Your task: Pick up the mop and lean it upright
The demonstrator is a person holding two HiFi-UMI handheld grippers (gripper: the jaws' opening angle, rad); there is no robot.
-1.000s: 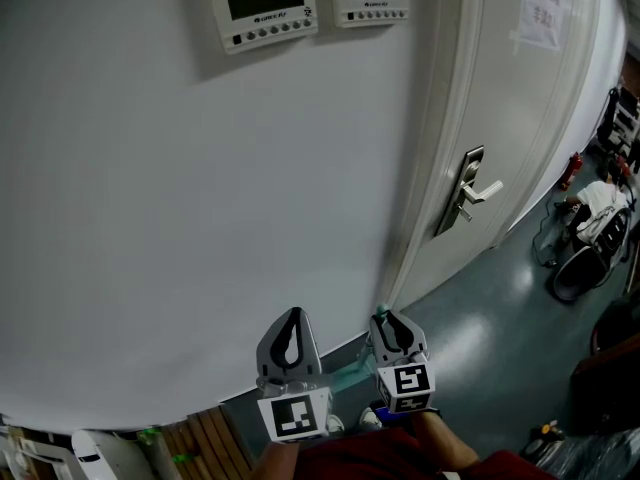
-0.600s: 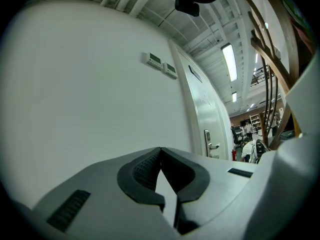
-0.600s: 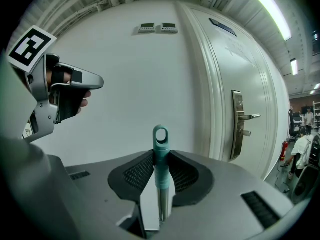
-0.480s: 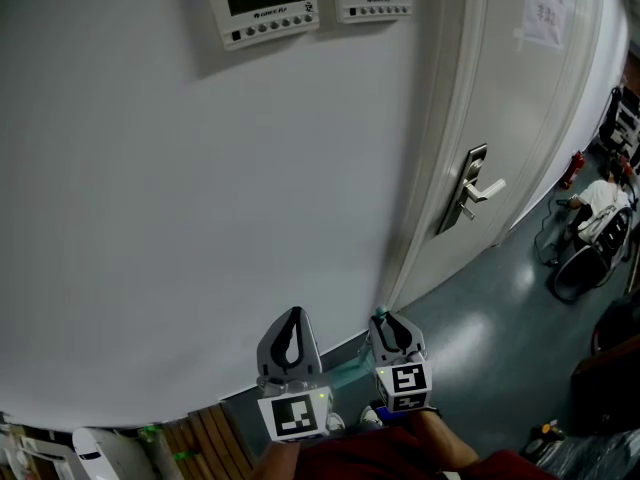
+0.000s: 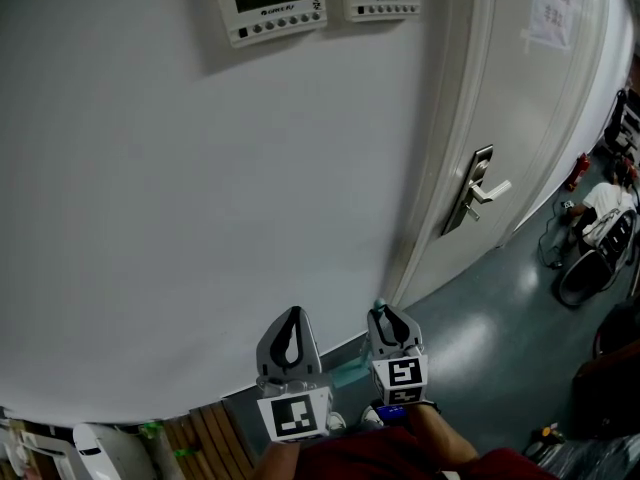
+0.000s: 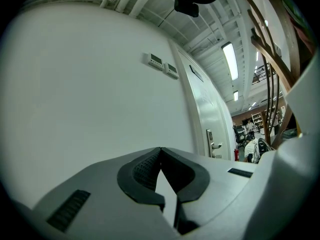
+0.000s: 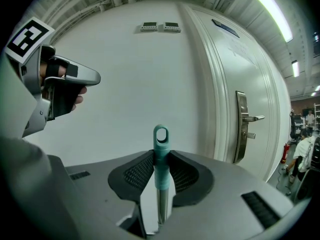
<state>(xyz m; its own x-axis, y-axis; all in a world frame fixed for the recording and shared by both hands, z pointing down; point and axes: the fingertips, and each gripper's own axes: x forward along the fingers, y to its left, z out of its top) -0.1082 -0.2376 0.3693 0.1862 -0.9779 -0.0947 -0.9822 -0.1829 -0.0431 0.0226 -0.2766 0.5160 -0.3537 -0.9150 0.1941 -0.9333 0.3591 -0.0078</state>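
Observation:
The mop handle [image 7: 161, 171] is a metal pole with a teal grip and a hanging loop at its top; it stands upright between the pads of my right gripper [image 7: 161, 166], which is shut on it. In the head view only the teal tip [image 5: 379, 306] shows above the right gripper [image 5: 389, 318], close to the white wall [image 5: 200, 218]. A teal part of the mop [image 5: 347, 375] shows low between the two grippers. My left gripper [image 5: 290, 333] hangs beside it, its jaws shut with nothing in them. The mop head is hidden.
A white door [image 5: 520, 118] with a metal lever handle [image 5: 480, 190] stands right of the wall. Two wall control panels [image 5: 275, 3] hang high up. A person [image 5: 605, 200] sits by chairs far right. Wooden slats [image 5: 205, 438] lie at the lower left.
The view has shifted slightly: door handle and panels sit a little further right. My right gripper has edged up and left with the mop handle; the left has not moved.

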